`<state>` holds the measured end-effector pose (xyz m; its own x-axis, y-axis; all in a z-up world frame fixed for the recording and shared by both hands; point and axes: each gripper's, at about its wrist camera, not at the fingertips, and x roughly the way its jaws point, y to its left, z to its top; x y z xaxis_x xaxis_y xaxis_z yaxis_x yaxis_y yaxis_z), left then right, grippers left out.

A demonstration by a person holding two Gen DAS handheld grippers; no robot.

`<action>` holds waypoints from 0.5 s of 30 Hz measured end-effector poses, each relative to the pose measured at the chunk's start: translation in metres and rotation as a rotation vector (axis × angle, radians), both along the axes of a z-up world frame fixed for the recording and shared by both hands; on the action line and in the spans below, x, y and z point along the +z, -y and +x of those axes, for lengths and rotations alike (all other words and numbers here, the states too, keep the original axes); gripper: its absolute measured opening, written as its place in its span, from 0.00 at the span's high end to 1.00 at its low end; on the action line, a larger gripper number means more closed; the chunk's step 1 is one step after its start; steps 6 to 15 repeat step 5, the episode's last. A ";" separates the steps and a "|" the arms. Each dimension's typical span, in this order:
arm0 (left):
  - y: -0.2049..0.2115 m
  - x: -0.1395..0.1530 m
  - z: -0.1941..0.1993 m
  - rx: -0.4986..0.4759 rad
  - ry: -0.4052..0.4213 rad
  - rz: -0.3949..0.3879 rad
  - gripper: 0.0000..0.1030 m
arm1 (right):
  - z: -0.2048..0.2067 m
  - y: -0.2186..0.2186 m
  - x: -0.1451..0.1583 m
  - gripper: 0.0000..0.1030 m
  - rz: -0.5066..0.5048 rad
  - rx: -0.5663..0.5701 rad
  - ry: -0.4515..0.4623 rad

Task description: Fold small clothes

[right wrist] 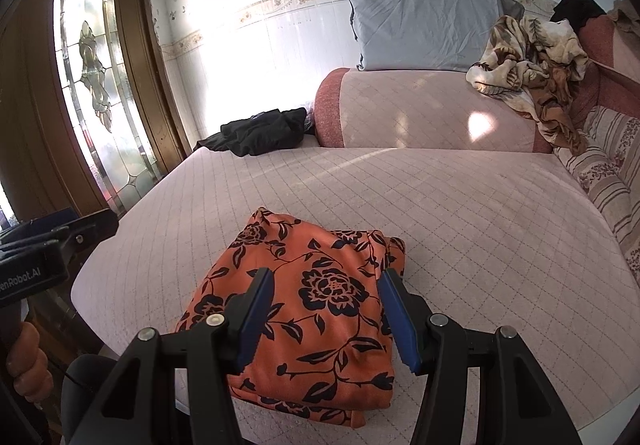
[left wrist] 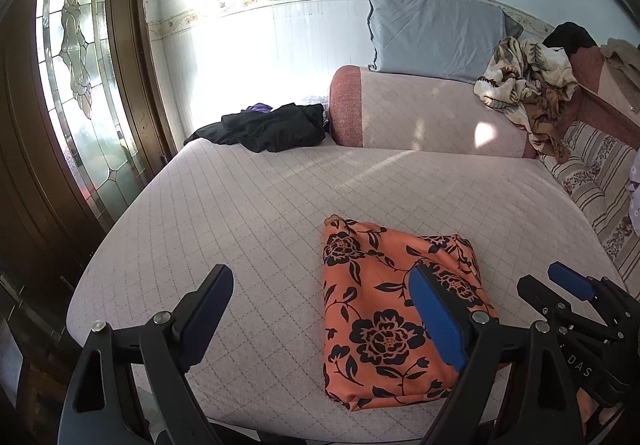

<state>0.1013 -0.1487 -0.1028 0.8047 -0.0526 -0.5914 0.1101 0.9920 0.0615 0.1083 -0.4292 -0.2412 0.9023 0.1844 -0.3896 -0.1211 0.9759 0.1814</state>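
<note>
Basically done with this piece: orange floral garment (right wrist: pixel 304 309) lies folded into a compact rectangle on the quilted pink cover (right wrist: pixel 460 213), near its front edge, so it looks parked, not mid-fold. Right gripper (right wrist: pixel 326 319) hangs just over it, jaws apart, nothing between the pads; garment at 12 o'clock of that camera. Left gripper (left wrist: pixel 320 317) also released, spread wide, empty; the garment sits at 1 o'clock in its view, partly behind its right finger (left wrist: pixel 438 319). Both look backed off so the fold can settle (my read). Black clothes pile (left wrist: pixel 266 127) at 11 o'clock far back, probably next in line. Patterned crumpled cloth (left wrist: pixel 528 85) on the bolster, 2 o'clock. Blue pillow (left wrist: pixel 436 33) leaning on the wall.
</note>
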 end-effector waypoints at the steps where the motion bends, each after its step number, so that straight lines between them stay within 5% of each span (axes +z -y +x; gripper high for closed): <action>1: 0.000 0.000 0.002 -0.002 -0.001 -0.005 0.13 | 0.003 0.000 0.001 0.43 0.008 0.004 -0.002; 15: -0.003 -0.001 0.019 -0.006 0.005 -0.021 0.13 | 0.021 0.003 0.006 0.43 0.027 0.010 -0.009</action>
